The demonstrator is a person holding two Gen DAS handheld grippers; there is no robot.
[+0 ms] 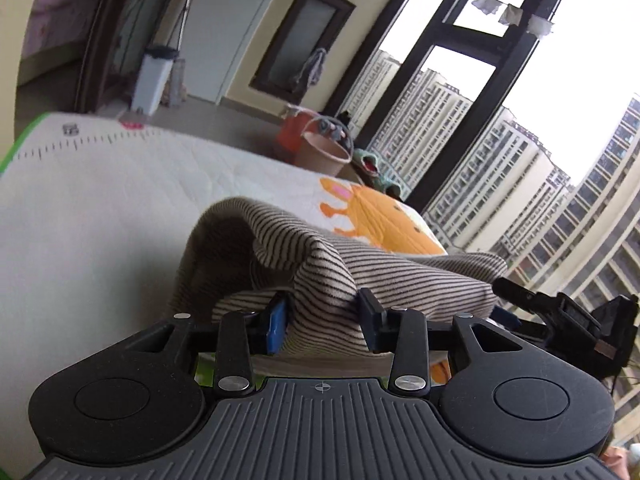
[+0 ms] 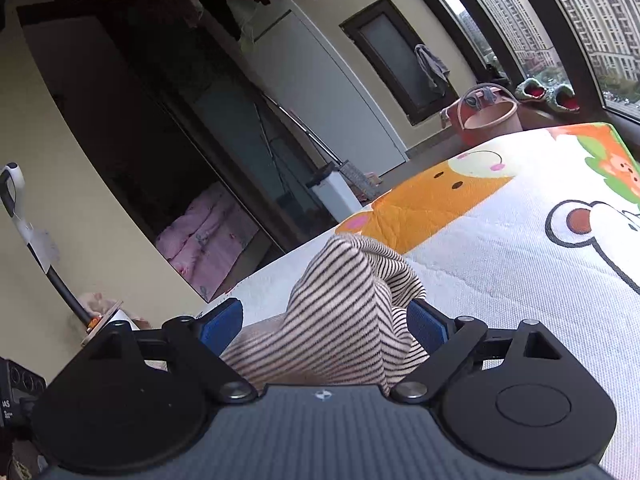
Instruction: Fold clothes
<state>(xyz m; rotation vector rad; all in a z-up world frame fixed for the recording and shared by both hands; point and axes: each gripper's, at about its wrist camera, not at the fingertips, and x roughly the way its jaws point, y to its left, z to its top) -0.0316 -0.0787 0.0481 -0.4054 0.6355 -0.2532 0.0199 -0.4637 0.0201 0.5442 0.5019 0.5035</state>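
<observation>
I'm seeing the shirt (image 1: pixel 360 276) showing beige with thin dark stripes, same in the right view (image 2: pixel 340 320). My left gripper (image 1: pixel 324 320) is showing black links, blue pads, grey ribbed body; my right gripper (image 2: pixel 324 320) is showing the same colours. The mat (image 1: pixel 120 200) is reading white, quilted, with black ruler ticks, a green edge and an orange cartoon animal with pink cheeks. The bucket (image 2: pixel 490 118) is looking pale pink beside a red-orange one. The slippers (image 2: pixel 548 94) are showing green with red mouths. The quilt (image 2: pixel 204 240) is showing pink.
</observation>
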